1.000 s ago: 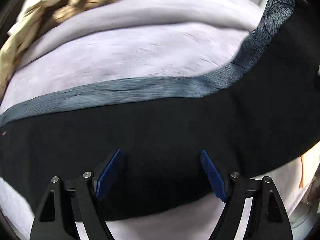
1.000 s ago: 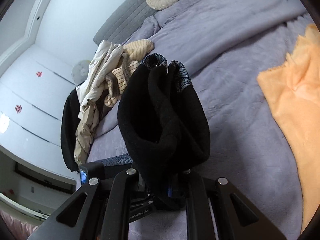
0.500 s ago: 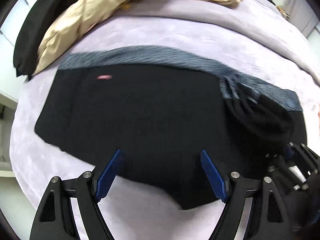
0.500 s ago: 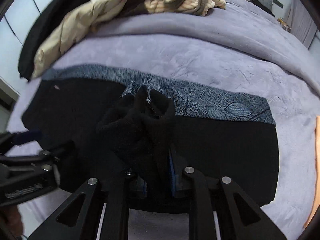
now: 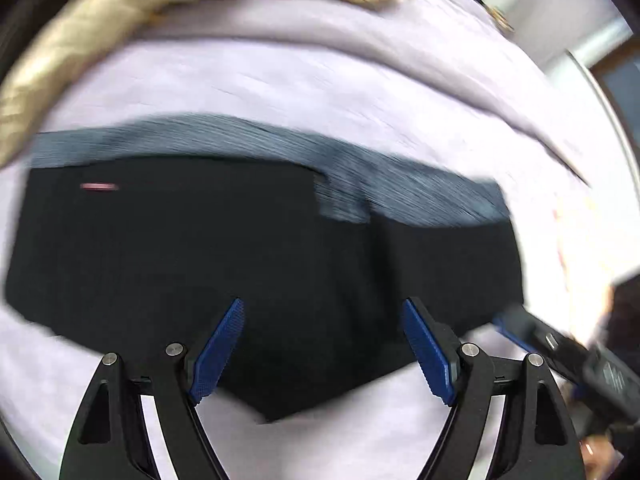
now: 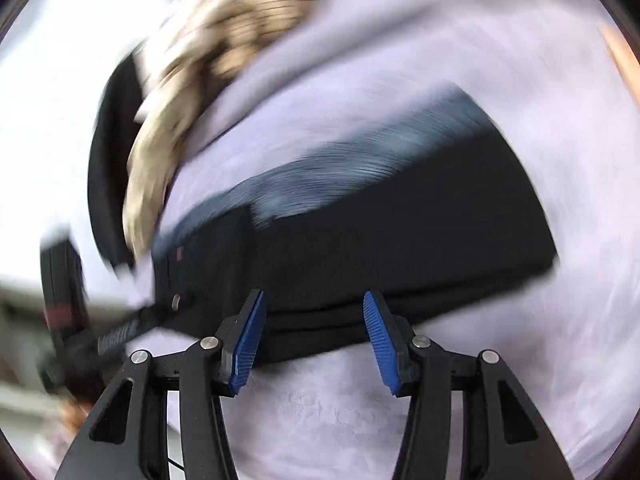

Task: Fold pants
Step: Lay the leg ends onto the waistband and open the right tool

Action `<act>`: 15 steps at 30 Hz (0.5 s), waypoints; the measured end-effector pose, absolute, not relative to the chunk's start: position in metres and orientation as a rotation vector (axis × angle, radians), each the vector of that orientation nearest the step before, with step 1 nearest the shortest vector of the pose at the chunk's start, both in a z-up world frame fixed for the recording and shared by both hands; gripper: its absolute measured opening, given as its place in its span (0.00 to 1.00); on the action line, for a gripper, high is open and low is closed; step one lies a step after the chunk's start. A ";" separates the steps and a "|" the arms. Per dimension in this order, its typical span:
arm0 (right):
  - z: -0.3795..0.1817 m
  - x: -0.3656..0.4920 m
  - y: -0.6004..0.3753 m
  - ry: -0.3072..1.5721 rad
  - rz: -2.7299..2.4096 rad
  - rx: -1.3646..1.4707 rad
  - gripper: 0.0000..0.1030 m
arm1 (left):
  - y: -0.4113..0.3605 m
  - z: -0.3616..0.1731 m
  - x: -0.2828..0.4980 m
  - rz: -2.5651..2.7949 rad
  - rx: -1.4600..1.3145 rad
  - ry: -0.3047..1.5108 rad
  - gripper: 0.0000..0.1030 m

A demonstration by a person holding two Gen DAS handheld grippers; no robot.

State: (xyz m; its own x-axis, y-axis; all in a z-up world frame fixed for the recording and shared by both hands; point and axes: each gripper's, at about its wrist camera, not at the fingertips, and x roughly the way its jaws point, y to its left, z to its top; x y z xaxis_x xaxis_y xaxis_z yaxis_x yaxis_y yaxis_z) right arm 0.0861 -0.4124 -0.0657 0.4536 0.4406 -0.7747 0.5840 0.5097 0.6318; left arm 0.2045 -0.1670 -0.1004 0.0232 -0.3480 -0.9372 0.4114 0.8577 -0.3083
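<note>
- Black pants point(image 5: 248, 264) with a grey patterned band lie folded flat on the lilac bed point(image 5: 304, 92), layered edges showing nearest the right claw point(image 6: 314, 338).
- Left claw point(image 5: 322, 350) and right claw both hover over the near edge, blue pads spread apart, holding nothing.
- Judged largely done; perhaps one more fold remains.
- Heaped clothes point(image 6: 224, 52) sit at the far side.

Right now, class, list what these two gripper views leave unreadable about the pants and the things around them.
- Left wrist view: the small red mark on the pants is smeared by motion blur.
- Left wrist view: the right gripper is blurred and cut off by the frame edge.
- Right wrist view: the clothes pile is streaked; separate garments cannot be told apart.
</note>
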 end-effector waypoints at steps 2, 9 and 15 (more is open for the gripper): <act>-0.088 0.077 -0.423 1.147 -0.121 1.222 0.53 | -0.191 -0.109 0.195 -0.594 0.094 1.443 0.79; -0.122 0.065 -0.428 1.116 -0.188 1.468 0.05 | -0.214 -0.136 0.202 -0.551 0.134 1.486 0.58; -0.101 0.077 -0.412 1.116 -0.093 1.391 0.05 | -0.209 -0.115 0.183 -0.512 0.246 1.374 0.54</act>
State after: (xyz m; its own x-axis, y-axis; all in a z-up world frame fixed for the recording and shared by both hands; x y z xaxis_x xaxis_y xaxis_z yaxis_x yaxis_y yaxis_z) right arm 0.0770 -0.4117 -0.1015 0.5227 0.5398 -0.6598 0.6413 0.2610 0.7215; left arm 0.1834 -0.2091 -0.1146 0.1087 -0.2031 -0.9731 0.4828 0.8665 -0.1269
